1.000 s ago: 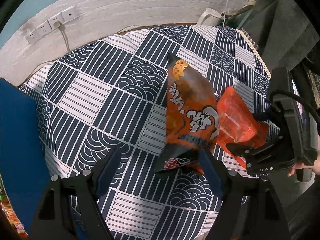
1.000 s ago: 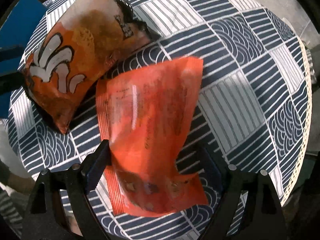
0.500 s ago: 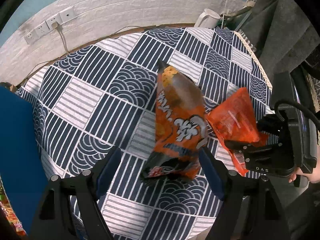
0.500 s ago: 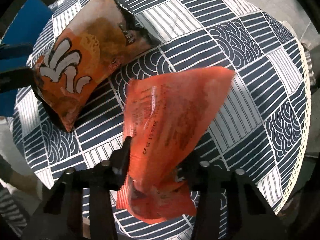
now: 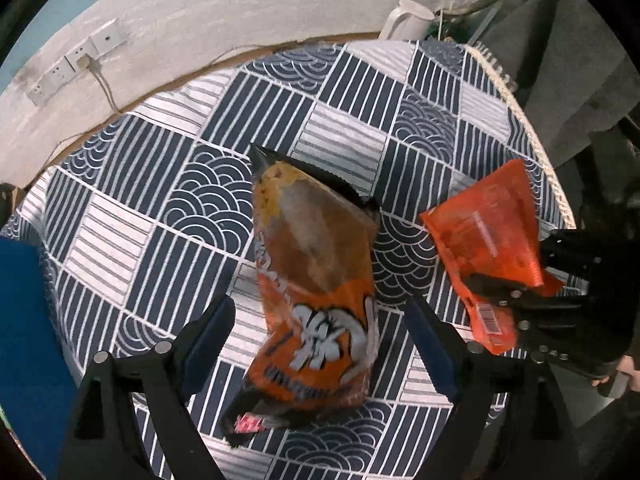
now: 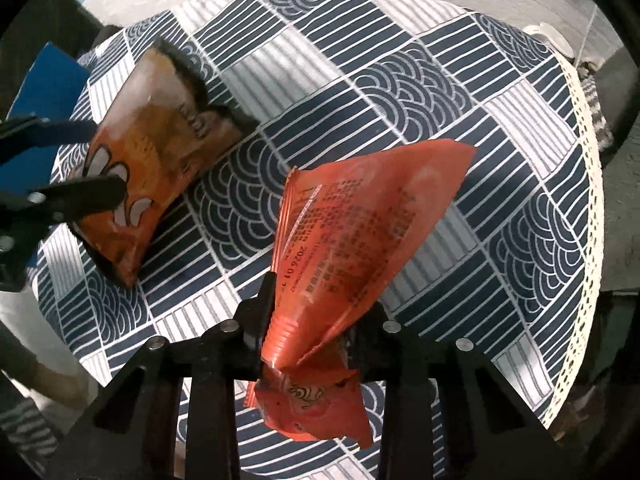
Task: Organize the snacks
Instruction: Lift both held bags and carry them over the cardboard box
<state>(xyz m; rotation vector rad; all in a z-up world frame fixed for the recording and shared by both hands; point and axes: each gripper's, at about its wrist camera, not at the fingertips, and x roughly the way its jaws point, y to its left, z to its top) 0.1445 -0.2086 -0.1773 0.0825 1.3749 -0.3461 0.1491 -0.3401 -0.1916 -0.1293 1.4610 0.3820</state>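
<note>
Two snack bags on the patterned counter: left gripper, jaws opening, straddles the orange-and-brown bag lying flat; right gripper is clenched on the red-orange bag, its far end raised.

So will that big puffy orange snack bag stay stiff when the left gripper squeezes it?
Probably not: the puffy orange snack bag looks air-filled, likely to dent. Its glossy film may slip. The left gripper is opening around it, not pressing.
</note>
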